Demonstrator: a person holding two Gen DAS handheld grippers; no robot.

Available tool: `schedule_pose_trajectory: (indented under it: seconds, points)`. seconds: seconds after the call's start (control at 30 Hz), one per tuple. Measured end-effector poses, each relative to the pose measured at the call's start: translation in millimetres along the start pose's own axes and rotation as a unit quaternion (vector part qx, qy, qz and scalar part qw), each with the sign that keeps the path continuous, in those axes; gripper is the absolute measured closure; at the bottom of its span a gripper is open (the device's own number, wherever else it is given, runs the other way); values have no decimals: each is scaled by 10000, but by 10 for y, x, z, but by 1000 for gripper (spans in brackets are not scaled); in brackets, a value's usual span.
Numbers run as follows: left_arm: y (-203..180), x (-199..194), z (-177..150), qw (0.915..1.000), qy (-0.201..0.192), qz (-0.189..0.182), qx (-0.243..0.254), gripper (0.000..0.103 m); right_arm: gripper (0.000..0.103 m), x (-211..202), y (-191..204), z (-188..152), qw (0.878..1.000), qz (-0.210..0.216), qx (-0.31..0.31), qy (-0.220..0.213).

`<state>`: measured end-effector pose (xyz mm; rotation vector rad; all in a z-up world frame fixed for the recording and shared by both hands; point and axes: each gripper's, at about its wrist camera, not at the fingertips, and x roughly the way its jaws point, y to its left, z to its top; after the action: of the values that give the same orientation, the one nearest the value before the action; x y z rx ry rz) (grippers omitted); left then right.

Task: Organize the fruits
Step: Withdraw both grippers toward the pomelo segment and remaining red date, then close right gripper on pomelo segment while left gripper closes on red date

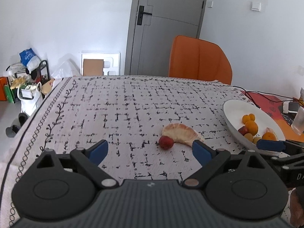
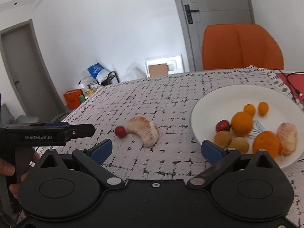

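Note:
A peeled pomelo wedge [image 1: 180, 134] [image 2: 144, 131] lies on the patterned tablecloth, with a small red fruit [image 1: 166, 142] [image 2: 120, 131] touching its near-left end. A white plate [image 1: 233, 106] [image 2: 205, 102] to the right holds oranges, kumquats, a red fruit, brownish round fruits and another pomelo piece [image 2: 287, 140]. My left gripper [image 1: 151, 150] is open just short of the red fruit, with nothing between its fingers. My right gripper [image 2: 157, 149] is open too, empty, its right finger [image 2: 211, 150] at the plate's near rim. The left gripper's side shows at the left edge of the right wrist view.
An orange chair [image 1: 199, 60] [image 2: 241, 45] stands behind the table's far edge. Cables [image 1: 262, 96] and small devices lie on a red mat at the far right. Bags and a rack [image 1: 30, 79] crowd the floor left of the table. A person's hand [image 2: 11, 171] grips the left gripper's handle.

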<state>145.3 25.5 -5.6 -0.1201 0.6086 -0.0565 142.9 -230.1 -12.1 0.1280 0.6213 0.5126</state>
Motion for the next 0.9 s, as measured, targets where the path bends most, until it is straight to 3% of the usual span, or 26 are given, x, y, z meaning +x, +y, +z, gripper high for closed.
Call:
schedule_pose_trajectory:
  seconds: [0.2, 0.37, 0.53, 0.9]
  points:
    - [28, 85, -45, 10000, 42, -30, -72, 14, 29, 126, 51, -9, 9997, 121, -109, 179]
    - [61, 151, -59, 9998, 75, -95, -129, 21, 32, 253, 83, 19, 9995, 105, -204, 234]
    - [119, 211, -93, 9998, 111, -103, -146, 21, 40, 428, 116, 57, 9990, 58, -323, 299]
    - [190, 317, -104, 9996, 197, 5, -206, 21, 44, 663, 290, 72, 9969, 4, -681, 399]
